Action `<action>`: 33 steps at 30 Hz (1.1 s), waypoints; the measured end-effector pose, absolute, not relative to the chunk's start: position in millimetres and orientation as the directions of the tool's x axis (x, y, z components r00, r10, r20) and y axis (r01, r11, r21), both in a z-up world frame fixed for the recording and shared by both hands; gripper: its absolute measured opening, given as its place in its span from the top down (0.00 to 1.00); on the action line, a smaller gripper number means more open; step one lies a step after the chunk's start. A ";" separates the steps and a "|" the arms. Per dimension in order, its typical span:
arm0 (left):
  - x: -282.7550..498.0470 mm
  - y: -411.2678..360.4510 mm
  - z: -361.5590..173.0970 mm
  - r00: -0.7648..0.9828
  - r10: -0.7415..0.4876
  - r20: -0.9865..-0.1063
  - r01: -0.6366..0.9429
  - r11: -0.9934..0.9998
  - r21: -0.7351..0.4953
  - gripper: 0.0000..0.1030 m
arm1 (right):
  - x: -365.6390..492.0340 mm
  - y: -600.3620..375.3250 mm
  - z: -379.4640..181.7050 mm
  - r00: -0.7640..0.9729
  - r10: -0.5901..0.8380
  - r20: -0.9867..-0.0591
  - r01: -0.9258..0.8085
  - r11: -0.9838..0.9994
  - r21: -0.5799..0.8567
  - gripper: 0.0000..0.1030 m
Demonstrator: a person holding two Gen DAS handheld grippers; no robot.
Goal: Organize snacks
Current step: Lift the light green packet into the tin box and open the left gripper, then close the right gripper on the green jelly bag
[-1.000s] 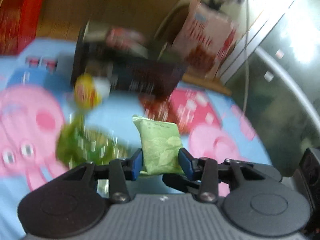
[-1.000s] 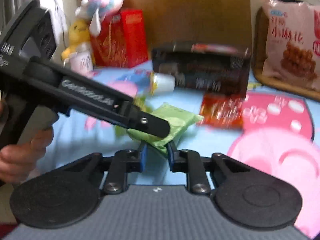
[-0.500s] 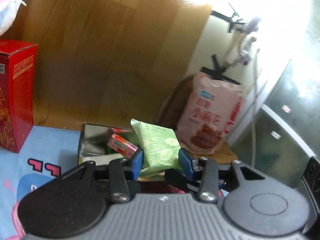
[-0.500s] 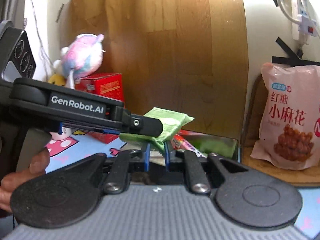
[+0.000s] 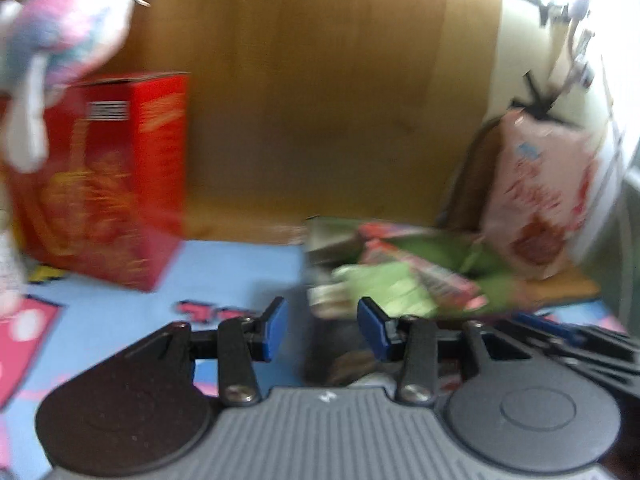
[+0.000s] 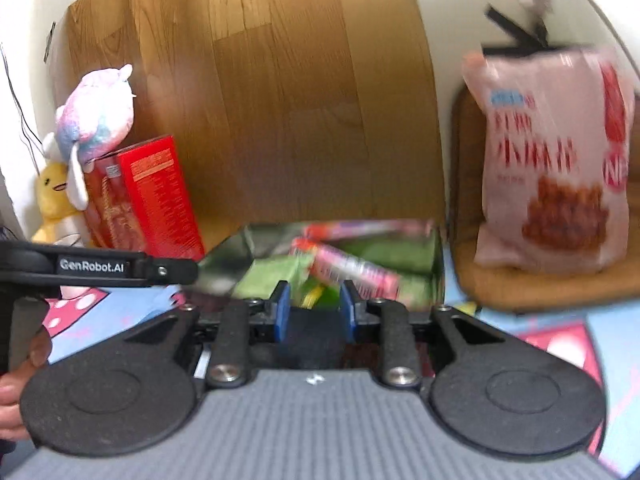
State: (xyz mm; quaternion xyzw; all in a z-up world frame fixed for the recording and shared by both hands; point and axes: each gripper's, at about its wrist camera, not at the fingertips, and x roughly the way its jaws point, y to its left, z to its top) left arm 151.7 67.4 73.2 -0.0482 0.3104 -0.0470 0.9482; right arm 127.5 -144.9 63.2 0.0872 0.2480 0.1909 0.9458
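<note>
A dark open box (image 6: pixel 438 276) at the back of the table holds several snack packets. A light green packet (image 5: pixel 384 284) lies in it, also in the right wrist view (image 6: pixel 272 280), beside a pink-red packet (image 6: pixel 352 270). My left gripper (image 5: pixel 322 326) is open and empty, just left of the box. My right gripper (image 6: pixel 314 310) is open and empty, at the box's near edge. The left gripper's arm (image 6: pixel 100 268) reaches in from the left in the right wrist view.
A red carton (image 6: pixel 148 196) with plush toys (image 6: pixel 96 116) on it stands at the back left. A pink snack bag (image 6: pixel 552 164) leans on a wooden stand at the right. A wooden panel (image 6: pixel 280 100) backs the cartoon-print table cover (image 5: pixel 240 280).
Both grippers held the light green packet over the box; both have opened and it now lies in the box. The left gripper has swung left.
</note>
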 end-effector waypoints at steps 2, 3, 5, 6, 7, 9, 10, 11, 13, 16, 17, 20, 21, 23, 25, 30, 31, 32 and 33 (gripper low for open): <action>140.5 68.1 67.1 0.803 -0.062 -0.593 0.021 0.997 -0.075 0.61 | 115.2 -144.6 52.3 0.784 0.426 -0.452 -0.318 0.900 0.299 0.70; 135.4 67.6 64.1 0.801 -0.047 -0.597 0.012 0.998 -0.062 0.61 | 111.5 -142.3 48.0 0.774 0.436 -0.459 -0.319 0.895 0.311 0.70; 124.6 66.5 59.0 0.798 -0.021 -0.602 -0.001 0.999 -0.036 0.61 | 102.2 -134.9 39.9 0.751 0.460 -0.474 -0.335 0.884 0.326 0.70; 119.5 65.7 57.6 0.799 -0.005 -0.601 -0.008 1.000 -0.020 0.61 | 99.5 -129.7 37.0 0.741 0.468 -0.481 -0.346 0.881 0.324 0.70; 115.3 65.5 56.3 0.800 0.007 -0.600 -0.015 1.000 -0.007 0.61 | 96.3 -125.6 36.0 0.732 0.475 -0.488 -0.359 0.878 0.316 0.70; 108.6 66.3 55.0 0.800 0.025 -0.600 -0.028 1.000 0.004 0.61 | 91.0 -117.1 34.7 0.716 0.487 -0.501 -0.385 0.873 0.299 0.70; 105.9 67.4 54.9 0.800 0.031 -0.599 -0.035 0.999 0.005 0.61 | 88.9 -113.6 34.9 0.708 0.494 -0.505 -0.397 0.870 0.294 0.69; 103.1 69.1 55.8 0.800 0.036 -0.599 -0.041 0.999 0.006 0.61 | 87.2 -110.4 35.4 0.702 0.500 -0.507 -0.409 0.866 0.288 0.67; 99.5 72.3 56.6 0.801 0.048 -0.596 -0.053 0.999 0.009 0.61 | 83.9 -105.4 34.7 0.697 0.505 -0.509 -0.423 0.863 0.278 0.60; 95.3 77.5 57.4 0.803 0.062 -0.592 -0.064 0.998 0.017 0.61 | 80.9 -99.2 34.0 0.680 0.519 -0.518 -0.440 0.854 0.279 0.57; 93.8 78.7 57.4 0.804 0.066 -0.591 -0.068 0.998 0.019 0.61 | 80.7 -96.6 33.2 0.672 0.525 -0.522 -0.447 0.850 0.280 0.56; 92.0 82.1 57.5 0.805 0.069 -0.589 -0.073 0.997 0.017 0.61 | 75.6 -85.8 31.4 0.660 0.528 -0.534 -0.470 0.845 0.254 0.46; 91.1 82.9 57.6 0.806 0.072 -0.587 -0.075 0.997 0.020 0.61 | 74.3 -83.0 30.4 0.658 0.527 -0.538 -0.475 0.845 0.247 0.44; 90.0 84.2 57.3 0.808 0.080 -0.584 -0.079 0.996 0.028 0.61 | 74.1 -76.6 27.8 0.648 0.522 -0.555 -0.481 0.845 0.233 0.34; 88.6 85.5 57.0 0.809 0.091 -0.581 -0.086 0.996 0.036 0.61 | 73.8 -69.0 22.6 0.637 0.511 -0.578 -0.491 0.846 0.206 0.29; 86.4 90.0 56.8 0.811 0.107 -0.575 -0.100 0.994 0.043 0.61 | 69.4 -57.7 7.6 0.644 0.478 -0.597 -0.506 0.852 0.137 0.25; 86.3 90.5 56.8 0.811 0.109 -0.575 -0.101 0.994 0.045 0.61 | 69.6 -57.1 7.4 0.645 0.477 -0.597 -0.506 0.852 0.135 0.25; 86.2 91.1 56.7 0.811 0.110 -0.574 -0.103 0.994 0.046 0.61 | 70.3 -57.7 7.1 0.643 0.478 -0.598 -0.506 0.852 0.137 0.25; 86.2 91.5 56.6 0.811 0.112 -0.574 -0.104 0.993 0.047 0.61 | 70.4 -58.4 6.8 0.642 0.480 -0.599 -0.506 0.851 0.140 0.26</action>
